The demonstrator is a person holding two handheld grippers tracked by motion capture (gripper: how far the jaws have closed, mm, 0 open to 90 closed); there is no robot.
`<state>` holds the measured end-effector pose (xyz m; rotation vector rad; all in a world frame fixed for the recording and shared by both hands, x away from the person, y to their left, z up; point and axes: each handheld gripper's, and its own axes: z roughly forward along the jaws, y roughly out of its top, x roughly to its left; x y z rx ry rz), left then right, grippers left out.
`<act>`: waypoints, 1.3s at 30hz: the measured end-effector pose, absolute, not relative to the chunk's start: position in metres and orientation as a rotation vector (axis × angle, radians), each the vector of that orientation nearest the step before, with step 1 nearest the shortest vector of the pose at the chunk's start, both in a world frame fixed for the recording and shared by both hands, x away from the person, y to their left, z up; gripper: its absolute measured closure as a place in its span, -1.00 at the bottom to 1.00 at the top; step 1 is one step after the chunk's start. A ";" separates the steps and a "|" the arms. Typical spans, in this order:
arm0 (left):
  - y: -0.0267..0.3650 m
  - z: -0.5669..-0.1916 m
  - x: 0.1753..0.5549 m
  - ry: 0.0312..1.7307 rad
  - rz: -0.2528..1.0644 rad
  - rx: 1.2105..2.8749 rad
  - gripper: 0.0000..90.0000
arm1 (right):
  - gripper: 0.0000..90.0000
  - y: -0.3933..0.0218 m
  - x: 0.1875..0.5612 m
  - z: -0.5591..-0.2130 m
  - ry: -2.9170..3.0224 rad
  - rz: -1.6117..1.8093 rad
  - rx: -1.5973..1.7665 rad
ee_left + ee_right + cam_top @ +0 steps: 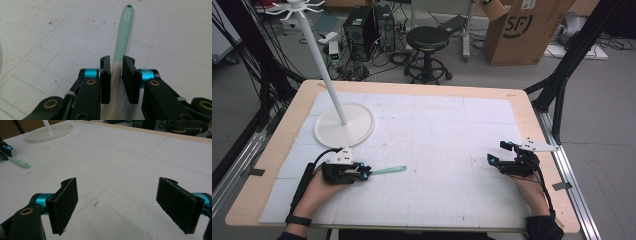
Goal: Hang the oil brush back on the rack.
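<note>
The slim mint-green plastic utensil point(124, 32), with a pale cream end and a hanging hole at its green tip, is being gripped near its pale end by the left gripper point(116, 77). Its two black pads are pressed flat against either side of the shaft, as is seen in the left gripper view. The green handle is being pointed away from the hand, out over the white gridded foam mat point(437, 140). Whether the handle is being kept just clear of the mat or rested on it cannot be told. The hold is taken low, near the pale end, which is judged to leave the holed tip free, presumably so that it can be hooked onto something.

That something is likely the tall white hanger stand point(322, 65). It is placed on its round base at the far left of the mat, with short prongs radiating from its top, and it is well apart from the utensil.

The right gripper point(502, 152) is being held near the mat's right edge, far from the utensil. Its jaws are spread wide and nothing is caught between them. It is being kept out of the working area, judged to be waiting in reserve.
</note>
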<state>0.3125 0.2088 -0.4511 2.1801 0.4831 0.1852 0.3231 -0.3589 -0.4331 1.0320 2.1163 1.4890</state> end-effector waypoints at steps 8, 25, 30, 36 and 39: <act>0.209 -0.451 0.312 0.477 0.185 2.180 0.79 | -0.62 -0.358 0.323 -0.433 2.118 1.489 1.024; 0.213 -0.447 0.311 0.507 0.179 2.121 0.83 | -0.60 -0.359 0.323 -0.433 2.117 1.500 1.036; 0.222 -0.436 0.305 0.540 0.236 2.063 0.83 | -0.60 -0.360 0.324 -0.434 2.120 1.495 1.054; 0.243 -0.418 0.301 0.609 0.295 1.959 0.83 | -0.60 -0.359 0.324 -0.434 2.128 1.489 1.052; 0.253 -0.405 0.299 0.631 0.310 1.926 0.83 | -0.60 -0.359 0.324 -0.434 2.131 1.487 1.056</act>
